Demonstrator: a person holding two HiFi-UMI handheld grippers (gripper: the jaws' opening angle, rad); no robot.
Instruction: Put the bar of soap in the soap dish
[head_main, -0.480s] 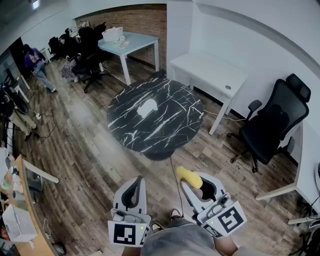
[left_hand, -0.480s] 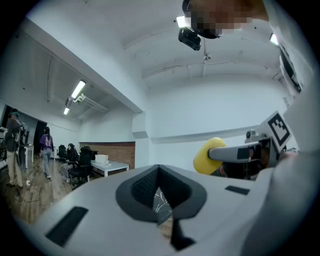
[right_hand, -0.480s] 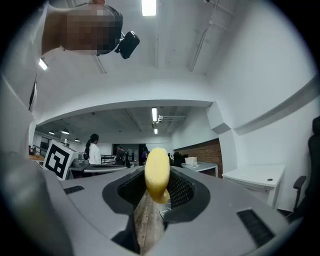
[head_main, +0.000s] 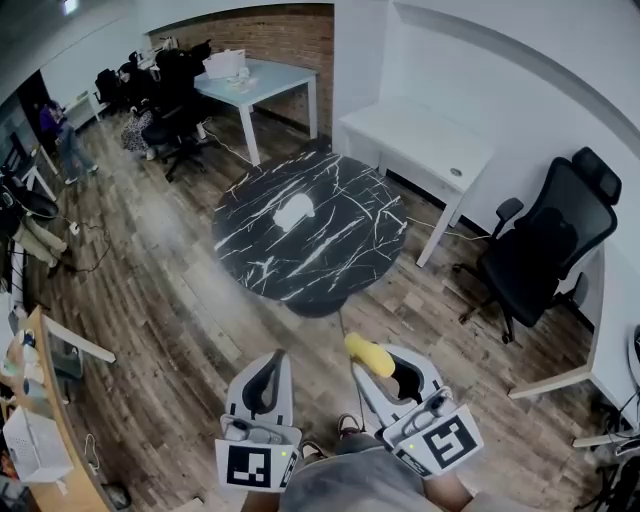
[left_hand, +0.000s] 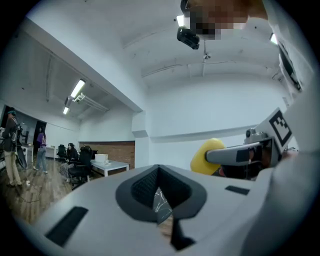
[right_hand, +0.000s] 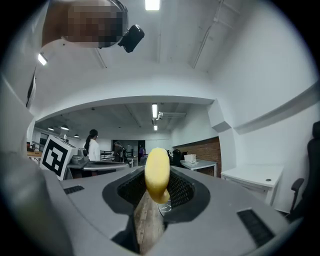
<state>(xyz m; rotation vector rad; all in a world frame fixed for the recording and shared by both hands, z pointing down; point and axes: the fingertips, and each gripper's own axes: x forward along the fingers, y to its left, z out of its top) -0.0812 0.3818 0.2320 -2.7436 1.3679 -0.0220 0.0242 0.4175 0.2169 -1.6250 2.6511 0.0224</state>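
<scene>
A yellow bar of soap sits clamped between the jaws of my right gripper, low in the head view and over the wooden floor. In the right gripper view the bar of soap stands on edge between the jaws. My left gripper is beside it, jaws together and empty. From the left gripper view the soap shows at the right. A white soap dish lies on a round black marble table ahead, well away from both grippers.
A black office chair stands at the right by a white desk. A pale blue table and dark chairs fill the far left. A person is far left, beyond a wooden shelf.
My right gripper with the soap has drifted slightly left. The person at far left has walked further away. The left gripper has stayed put.
</scene>
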